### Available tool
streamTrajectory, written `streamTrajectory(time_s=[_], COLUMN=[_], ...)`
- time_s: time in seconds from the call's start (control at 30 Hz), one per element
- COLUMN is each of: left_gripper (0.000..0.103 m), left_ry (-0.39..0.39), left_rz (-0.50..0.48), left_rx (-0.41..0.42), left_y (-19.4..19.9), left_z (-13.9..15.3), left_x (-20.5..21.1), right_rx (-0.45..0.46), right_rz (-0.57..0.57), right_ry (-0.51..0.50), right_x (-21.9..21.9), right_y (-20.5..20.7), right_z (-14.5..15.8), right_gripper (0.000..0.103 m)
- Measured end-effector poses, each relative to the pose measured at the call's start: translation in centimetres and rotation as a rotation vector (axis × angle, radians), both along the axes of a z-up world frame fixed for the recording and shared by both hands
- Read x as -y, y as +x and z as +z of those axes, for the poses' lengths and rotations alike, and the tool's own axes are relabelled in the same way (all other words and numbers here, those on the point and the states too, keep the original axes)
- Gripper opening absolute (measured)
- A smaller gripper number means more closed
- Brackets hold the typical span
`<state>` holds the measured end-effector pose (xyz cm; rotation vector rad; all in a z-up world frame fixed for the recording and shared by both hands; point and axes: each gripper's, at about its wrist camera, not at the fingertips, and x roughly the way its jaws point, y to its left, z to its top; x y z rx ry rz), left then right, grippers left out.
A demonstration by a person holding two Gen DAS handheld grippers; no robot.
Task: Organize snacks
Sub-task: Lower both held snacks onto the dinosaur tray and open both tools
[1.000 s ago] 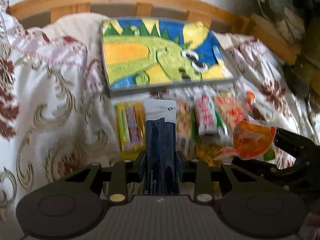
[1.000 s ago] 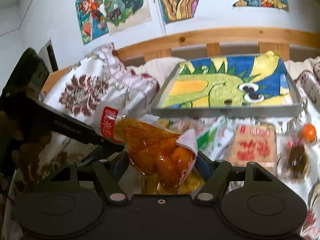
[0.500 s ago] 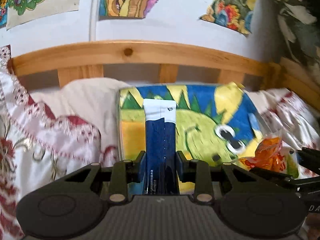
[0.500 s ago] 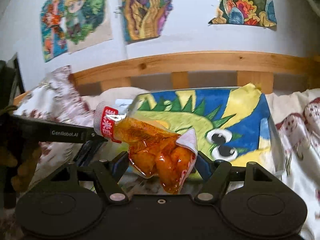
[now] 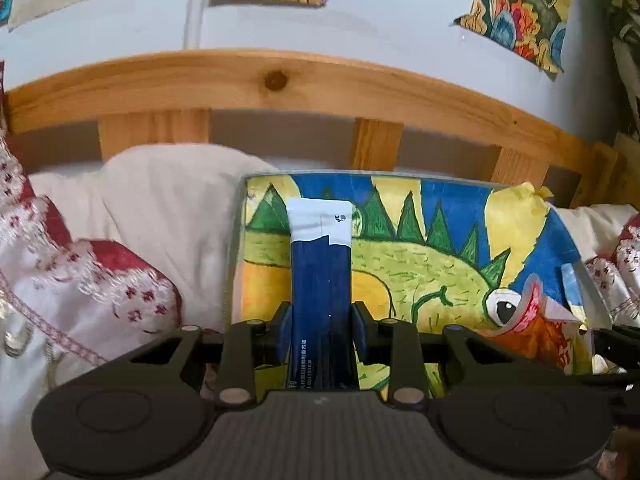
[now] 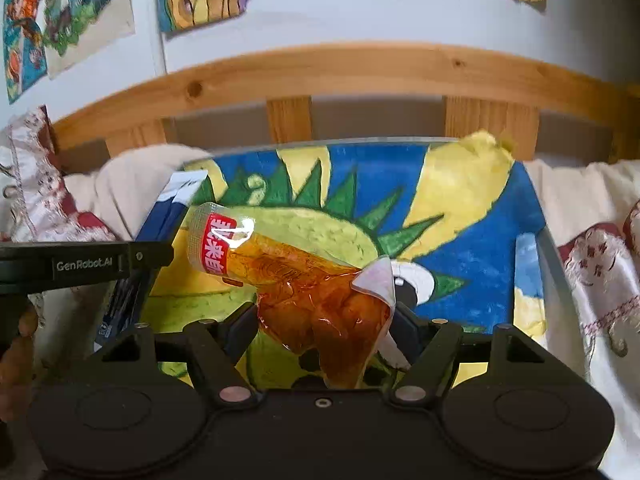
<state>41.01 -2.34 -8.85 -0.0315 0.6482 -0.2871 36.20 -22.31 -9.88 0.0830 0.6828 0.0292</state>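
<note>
Both tongs hold snacks over the tray (image 5: 532, 240): left tongs (image 5: 320, 320) grip the stick pack (image 5: 320, 280) lengthwise, right tongs (image 6: 324, 320) the orange pouch (image 6: 320, 304); tray lies just ahead, below.

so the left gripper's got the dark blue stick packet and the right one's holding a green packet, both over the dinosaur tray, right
Not quite: the right gripper holds a clear packet of orange snacks with a red label, not a green one, as the right wrist view shows. The left gripper does hold the dark blue stick packet, both over the dinosaur tray.
</note>
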Motion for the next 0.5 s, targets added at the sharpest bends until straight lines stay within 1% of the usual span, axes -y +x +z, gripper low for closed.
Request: streamTrajectory(time_s=[0.23,0.33,0.5], left_gripper=[0.034,0.034,0.037], left_ry=[0.006,0.008,0.007], left_rz=[-0.012,-0.003,0.012], left_rx=[-0.041,-0.048,-0.059], left_y=[0.4,0.4,0.7], left_z=[-1.9,-2.4,-2.6], left_x=[0.6,0.5,0.5], right_rx=[-0.048,-0.065,-0.066], right_rz=[0.0,-0.005,-0.006], right_ry=[-0.013,-0.009,-0.008], right_x=[-0.1,0.0,-0.1], right_y=[0.3,0.2,-0.1], right_z=[-2.1,-2.4,-2.4], right_gripper=[0.073,0.074,0.076])
